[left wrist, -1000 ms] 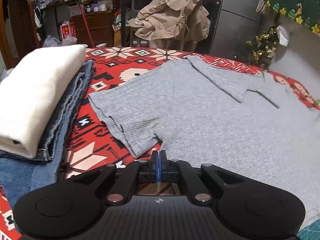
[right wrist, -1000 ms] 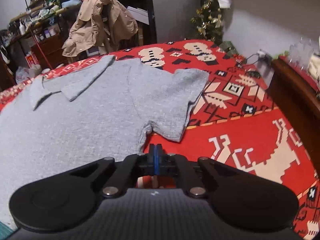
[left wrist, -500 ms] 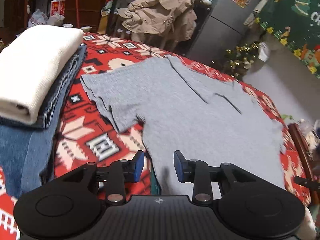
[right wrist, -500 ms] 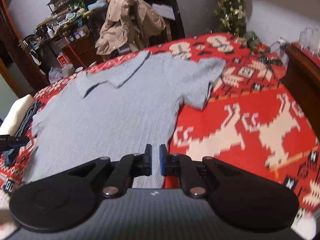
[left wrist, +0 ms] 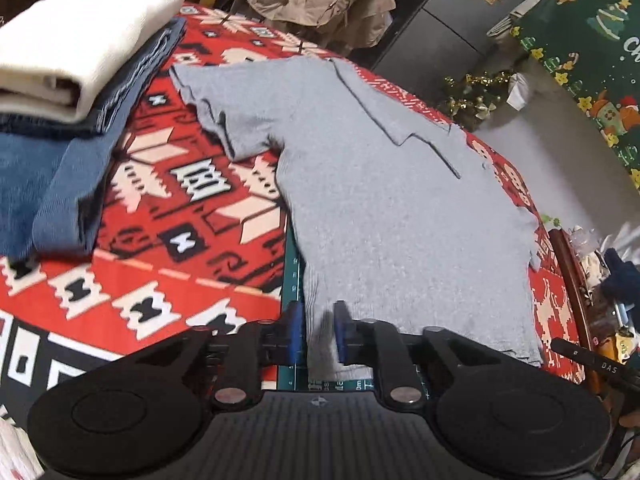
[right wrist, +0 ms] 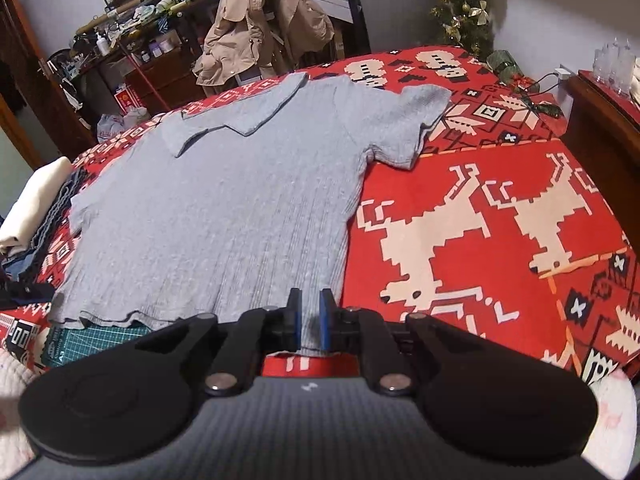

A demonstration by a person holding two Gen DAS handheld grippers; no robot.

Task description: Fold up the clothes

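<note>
Left claw [left wrist: 315, 334]: jaws stood moderately apart, blue pads either side of the shirt's near left hem corner; the pads gripped nothing, and contact with the cloth could not be confirmed
Right claw [right wrist: 308, 320]: jaws stood narrowly apart, hem fabric near the shirt's right corner showed in the gap; not clamped
Claw pose: both pointed forward along the bed, low over the hem edge, tilted slightly down
Grey shirt [right wrist: 224, 208]: lay flat, front up, on the red patterned blanket [right wrist: 500, 208]; collar at the far end, both short sleeves spread outward, hem nearest the claws
Green cutting mat [right wrist: 104, 338]: showed under the hem at the near edge, partly covered by the shirt
Folded stack [left wrist: 76, 52]: white garment on top of dark denim, well left of the shirt, apart from it
Tan coat [right wrist: 260, 28]: draped on furniture beyond the bed's far edge
</note>
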